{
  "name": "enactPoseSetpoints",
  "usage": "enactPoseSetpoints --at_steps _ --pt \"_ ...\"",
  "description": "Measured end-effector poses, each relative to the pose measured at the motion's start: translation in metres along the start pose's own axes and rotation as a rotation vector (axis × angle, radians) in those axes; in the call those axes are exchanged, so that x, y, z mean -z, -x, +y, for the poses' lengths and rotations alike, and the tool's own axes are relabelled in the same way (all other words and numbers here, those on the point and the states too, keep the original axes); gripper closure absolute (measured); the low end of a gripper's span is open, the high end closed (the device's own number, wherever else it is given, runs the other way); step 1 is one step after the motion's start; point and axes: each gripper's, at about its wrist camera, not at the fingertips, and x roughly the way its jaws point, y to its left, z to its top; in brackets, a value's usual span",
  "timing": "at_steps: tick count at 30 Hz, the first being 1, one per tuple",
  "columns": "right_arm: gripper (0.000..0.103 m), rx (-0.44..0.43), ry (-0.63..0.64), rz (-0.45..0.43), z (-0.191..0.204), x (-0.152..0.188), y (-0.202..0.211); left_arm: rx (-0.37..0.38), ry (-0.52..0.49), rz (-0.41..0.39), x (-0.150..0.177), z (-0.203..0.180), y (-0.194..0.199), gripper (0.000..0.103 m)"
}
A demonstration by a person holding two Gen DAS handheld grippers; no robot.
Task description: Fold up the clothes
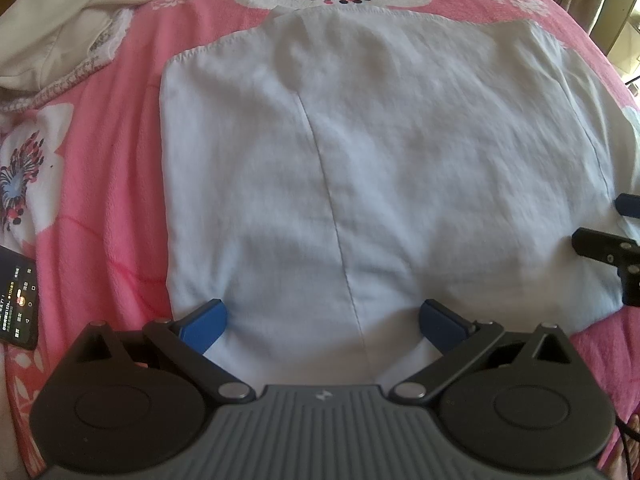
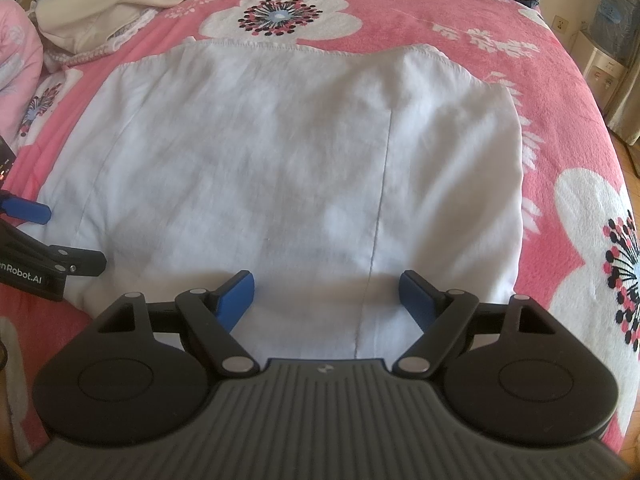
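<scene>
A: Item one, largest?
B: Bed, pink blanket [image 2: 460,12] with white flower print. It lies under both tools and runs past them on every side.

A: Item two?
B: White garment [image 1: 380,152], the task's thing, spread flat on the blanket ahead of both tools. Its near edge lies under their fingers. One seam runs away from between each tool's jaws.

A: Item three?
B: Cream garment [image 2: 104,4], crumpled, far ahead and to the left of the tools, apart from the white one.

A: The tools?
B: Left tool [image 1: 322,320]: jaws spread wide, released, blue pads over the white garment's near edge, no cloth pinched. Right tool [image 2: 326,296]: likewise wide apart, gripping nothing, pads over the same edge. They sit side by side.

A: Smallest?
B: Phone [image 1: 18,300], screen lit, on the blanket left of the left tool.
</scene>
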Motion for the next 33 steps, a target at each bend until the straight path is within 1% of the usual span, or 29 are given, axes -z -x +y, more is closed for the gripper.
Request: enactPoseSetpoints --at_steps 19,24,28,30,33 --pt "0.022 0.003 0.001 0.002 0.001 0.000 -0.001 0.001 -0.003 0.002 -0.002 0.003 -0.003 0.000" --pt "0.021 0.006 0.000 -0.001 0.002 0.001 -0.001 0.018 -0.032 0.014 0.000 0.009 -0.003 0.000" --pt "0.021 -0.003 -0.027 -0.092 0.001 0.000 0.015 0.054 -0.059 0.016 0.005 0.023 0.004 0.000" --pt "0.021 0.007 -0.001 -0.149 0.006 -0.003 0.026 0.081 -0.060 0.004 0.009 0.035 0.010 0.000" --pt "0.021 0.017 0.057 -0.193 0.015 -0.007 0.034 0.098 -0.037 -0.017 0.020 0.053 0.020 0.000"
